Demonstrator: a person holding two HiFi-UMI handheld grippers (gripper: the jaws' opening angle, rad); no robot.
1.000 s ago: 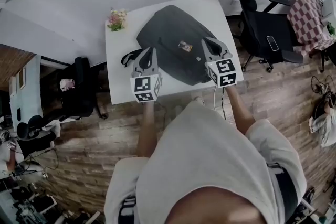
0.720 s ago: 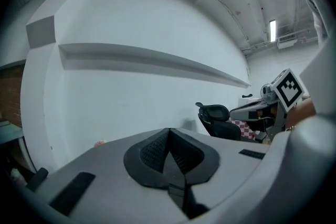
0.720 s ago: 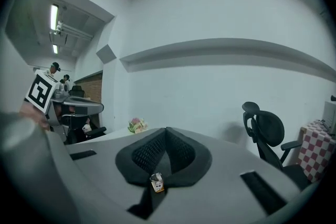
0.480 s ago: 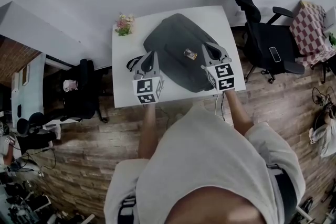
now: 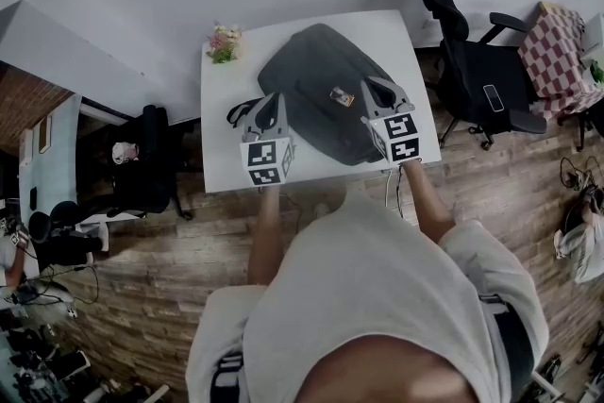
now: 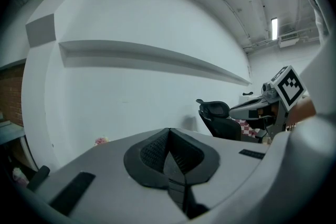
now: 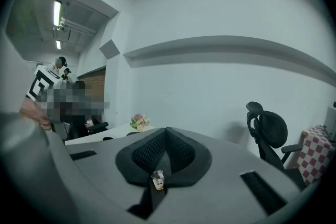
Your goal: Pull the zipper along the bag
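Hardly shifted, left tongs (image 5: 273,101) and right tongs (image 5: 374,84) hover closed by the bag (image 5: 307,66).

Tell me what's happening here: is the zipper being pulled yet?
A person at a white table holds a gripper in each hand over a black bag. The left gripper and right gripper sit at the bag's near edge, jaws shut. Neither clearly grips anything; a small tag shows at the right jaws' tips.

Backpack (image 5: 316,85) lies mid-table (image 5: 222,151), flowers (image 5: 225,43) at the far-left corner, office chair (image 5: 467,52) off right, left gripper (image 5: 272,101) and right gripper (image 5: 375,87) over the backpack's near side.
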